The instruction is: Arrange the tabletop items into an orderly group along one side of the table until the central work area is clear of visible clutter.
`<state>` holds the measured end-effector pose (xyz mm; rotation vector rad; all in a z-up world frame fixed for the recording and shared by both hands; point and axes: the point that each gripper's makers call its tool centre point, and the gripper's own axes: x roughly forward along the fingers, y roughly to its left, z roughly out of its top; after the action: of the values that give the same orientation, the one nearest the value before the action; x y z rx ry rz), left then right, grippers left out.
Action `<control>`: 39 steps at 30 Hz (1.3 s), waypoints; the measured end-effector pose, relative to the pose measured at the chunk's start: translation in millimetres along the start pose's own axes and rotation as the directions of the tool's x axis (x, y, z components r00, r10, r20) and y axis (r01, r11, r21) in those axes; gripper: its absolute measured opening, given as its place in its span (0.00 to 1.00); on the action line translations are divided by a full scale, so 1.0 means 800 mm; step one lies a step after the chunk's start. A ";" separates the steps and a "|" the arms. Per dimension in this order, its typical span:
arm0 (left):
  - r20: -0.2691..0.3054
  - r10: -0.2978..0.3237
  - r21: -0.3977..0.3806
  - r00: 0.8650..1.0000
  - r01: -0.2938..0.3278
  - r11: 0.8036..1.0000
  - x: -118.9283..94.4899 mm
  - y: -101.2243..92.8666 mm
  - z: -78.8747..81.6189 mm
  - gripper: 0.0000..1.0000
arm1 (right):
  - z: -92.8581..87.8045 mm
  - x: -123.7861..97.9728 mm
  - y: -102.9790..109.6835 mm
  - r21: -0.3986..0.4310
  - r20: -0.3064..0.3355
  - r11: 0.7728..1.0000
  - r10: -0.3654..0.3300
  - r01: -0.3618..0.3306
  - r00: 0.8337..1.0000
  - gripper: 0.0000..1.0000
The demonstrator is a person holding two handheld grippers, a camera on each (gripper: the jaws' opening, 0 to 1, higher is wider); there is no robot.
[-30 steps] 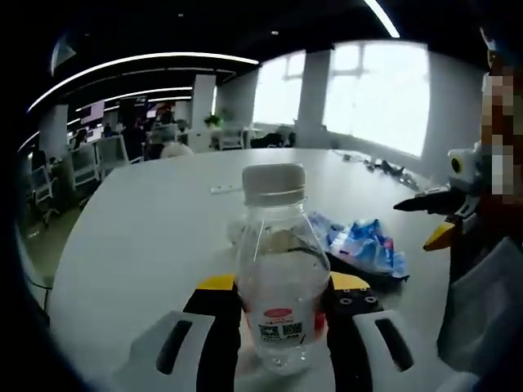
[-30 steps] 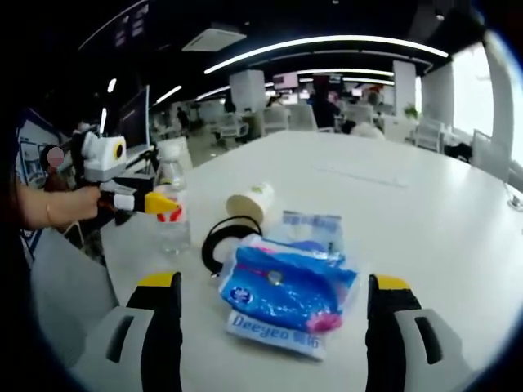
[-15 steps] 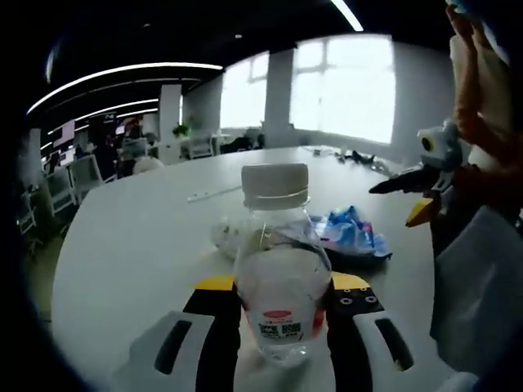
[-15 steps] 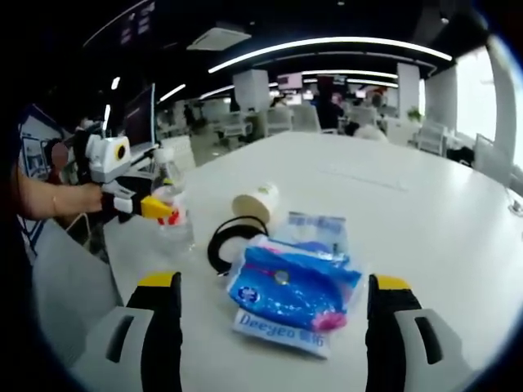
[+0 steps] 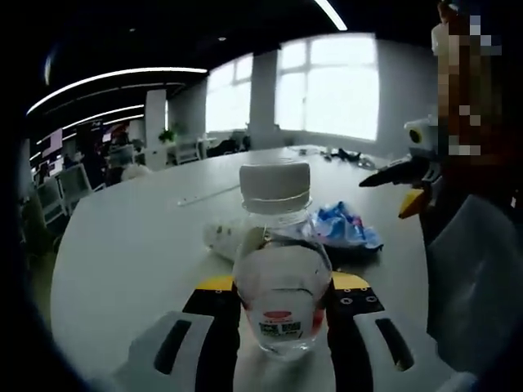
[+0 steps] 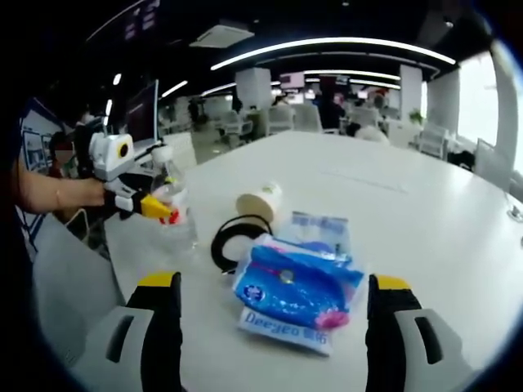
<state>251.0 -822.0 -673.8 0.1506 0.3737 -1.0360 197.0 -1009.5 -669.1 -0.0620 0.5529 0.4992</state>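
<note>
A clear plastic bottle (image 5: pixel 282 269) with a white cap and red label stands upright between my left gripper's (image 5: pixel 283 282) yellow-tipped jaws, which are shut on it. In the right gripper view the same bottle (image 6: pixel 176 216) sits in the left gripper (image 6: pixel 135 200) near the table's left edge. My right gripper (image 6: pixel 275 282) is open, its jaws wide on either side of a blue tissue pack (image 6: pixel 298 286) lying flat on the white table (image 6: pixel 409 196). That pack (image 5: pixel 343 224) also lies behind the bottle, with the right gripper (image 5: pixel 409 171) above it.
A black cable loop (image 6: pixel 237 241) lies left of the tissue pack, a tipped paper cup (image 6: pixel 260 200) behind it. A second pale blue packet (image 6: pixel 319 229) lies just beyond the pack. A person's hand (image 6: pixel 49 196) holds the left gripper. Office desks and chairs stand far behind.
The left gripper view has swung slightly, with the bottle still held. The right gripper stays open around the tissue pack, which sits about as before.
</note>
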 end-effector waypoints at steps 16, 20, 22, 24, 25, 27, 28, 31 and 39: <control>0.014 -0.013 0.013 1.000 0.012 1.000 0.002 -0.007 -0.005 0.45 | 0.000 -0.001 0.001 -0.011 -0.006 1.000 -0.002 0.002 1.000 0.93; 0.073 0.033 -0.049 0.997 -0.030 0.998 0.001 -0.001 0.006 0.58 | 0.001 -0.002 0.000 -0.010 -0.002 1.000 -0.004 0.004 1.000 0.93; 0.087 0.047 -0.058 0.995 -0.042 0.997 0.001 0.000 0.009 0.64 | 0.001 -0.002 0.000 -0.010 -0.002 1.000 -0.003 0.003 1.000 0.93; 0.094 0.074 -0.069 0.993 -0.068 0.995 0.002 0.000 0.011 0.72 | 0.000 -0.001 0.000 -0.012 -0.003 1.000 -0.001 0.001 1.000 0.93; 0.092 0.090 -0.076 0.992 -0.083 0.994 0.002 0.002 0.011 0.76 | 0.000 -0.001 0.001 -0.013 -0.004 1.000 0.000 0.000 1.000 0.93; 0.098 0.124 -0.114 0.987 -0.113 0.987 0.003 0.004 0.012 0.85 | 0.000 0.000 0.002 -0.014 -0.005 1.000 0.002 -0.002 1.000 0.93; 0.109 0.148 -0.132 0.983 -0.133 0.982 0.002 0.005 0.015 0.89 | 0.000 0.000 0.002 -0.014 -0.004 1.000 0.002 -0.002 1.000 0.93; 0.129 0.209 -0.194 0.969 -0.182 0.964 0.000 0.011 0.020 0.98 | 0.000 -0.001 0.001 -0.016 -0.002 1.000 0.002 -0.002 1.000 0.94; 0.127 0.348 -0.268 0.929 -0.306 0.914 -0.008 0.019 0.026 1.00 | 0.000 -0.001 0.001 -0.017 0.000 1.000 0.001 -0.001 1.000 0.94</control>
<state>265.8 -815.7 -652.7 -0.0962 0.3026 -0.6567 195.9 -1009.4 -668.4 -0.0778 0.5492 0.5050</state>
